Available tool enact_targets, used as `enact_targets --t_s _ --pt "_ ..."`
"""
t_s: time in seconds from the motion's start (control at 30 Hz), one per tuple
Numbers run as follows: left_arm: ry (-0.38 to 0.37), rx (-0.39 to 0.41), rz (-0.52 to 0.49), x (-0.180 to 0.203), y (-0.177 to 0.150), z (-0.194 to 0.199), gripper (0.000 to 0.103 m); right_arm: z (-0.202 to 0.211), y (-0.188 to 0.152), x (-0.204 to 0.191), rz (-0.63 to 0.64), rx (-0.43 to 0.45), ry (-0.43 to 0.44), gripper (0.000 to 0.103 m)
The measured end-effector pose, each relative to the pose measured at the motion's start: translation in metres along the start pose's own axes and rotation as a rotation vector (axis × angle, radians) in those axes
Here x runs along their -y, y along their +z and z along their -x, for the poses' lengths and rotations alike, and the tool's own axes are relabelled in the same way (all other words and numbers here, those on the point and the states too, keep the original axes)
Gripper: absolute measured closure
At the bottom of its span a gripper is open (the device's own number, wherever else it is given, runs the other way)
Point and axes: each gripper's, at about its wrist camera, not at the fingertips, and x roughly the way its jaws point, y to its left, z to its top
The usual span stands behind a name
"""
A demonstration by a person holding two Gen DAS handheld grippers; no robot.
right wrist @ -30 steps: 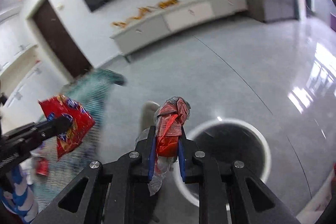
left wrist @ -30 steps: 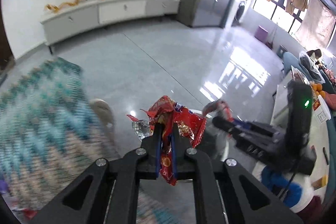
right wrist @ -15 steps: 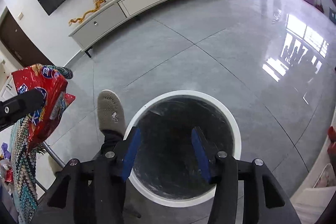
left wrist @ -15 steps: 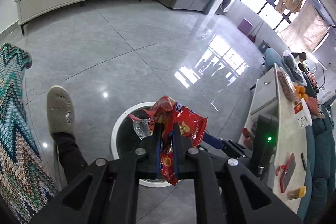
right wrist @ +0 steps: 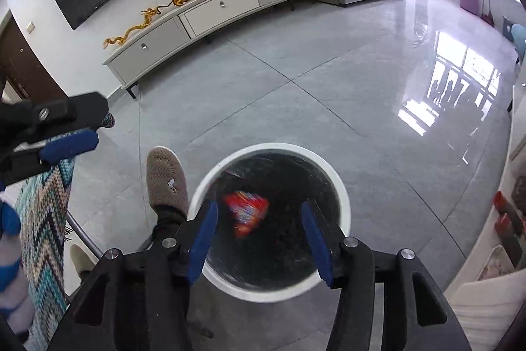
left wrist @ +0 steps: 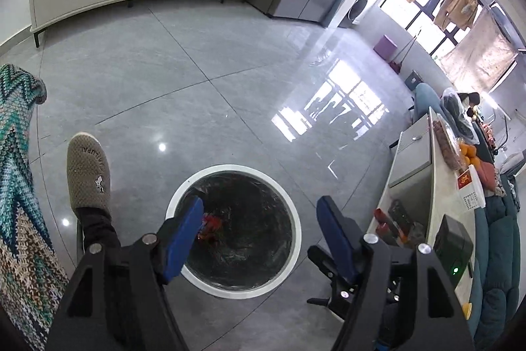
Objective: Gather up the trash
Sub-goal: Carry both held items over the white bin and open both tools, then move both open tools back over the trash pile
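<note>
Two grippers hang over a round trash bin [right wrist: 342, 196], both with their blue-padded jaws spread wide and holding nothing. The bin has a white rim and a black liner that looks glossy and crinkled. Inside it, a red snack wrapper [right wrist: 247, 213] shows as a motion-blurred, crumpled patch with flecks of blue and yellow; its long axis and which way it points cannot be told through the blur. In the left wrist view the same red wrapper [left wrist: 210, 227] sits low in the bin [left wrist: 296, 219], against the side nearest the left gripper [left wrist: 259, 239], partly hidden behind one blue pad. The right gripper [right wrist: 259, 239] frames the bin's near rim. Just beside the bin, a foot in a tan knitted slipper [right wrist: 166, 178] stands on smooth, shiny grey floor tiles [right wrist: 328, 81]. Beyond the slipper from the bin lies a zigzag-patterned woven fabric [left wrist: 19, 186].
</note>
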Motion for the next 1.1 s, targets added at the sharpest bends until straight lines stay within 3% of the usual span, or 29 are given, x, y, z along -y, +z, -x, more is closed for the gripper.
enact_targets --t_s 0.27,0.57,0.67,0.87,1.1 --pt "0.116 0.102 -0.029 -0.01 -0.013 0.066 0.033 0.028 0.001 -0.019 0.008 0.051 0.032 0.052" --pt "0.202 0.31 -0.002 -0.07 -0.055 0.204 0.033 0.083 0.004 -0.142 0.259 0.153 0.249 0.052" --pt "0.265 0.369 0.031 -0.104 -0.077 0.248 0.033 0.096 -0.001 -0.188 0.343 0.162 0.343 0.052" --pt "0.423 0.449 0.197 -0.201 -0.13 0.324 0.034 0.1 -0.02 -0.277 0.497 0.118 0.506 0.052" --pt "0.588 0.448 0.457 -0.324 -0.195 0.366 0.034 0.078 -0.064 -0.355 0.642 0.007 0.607 0.055"
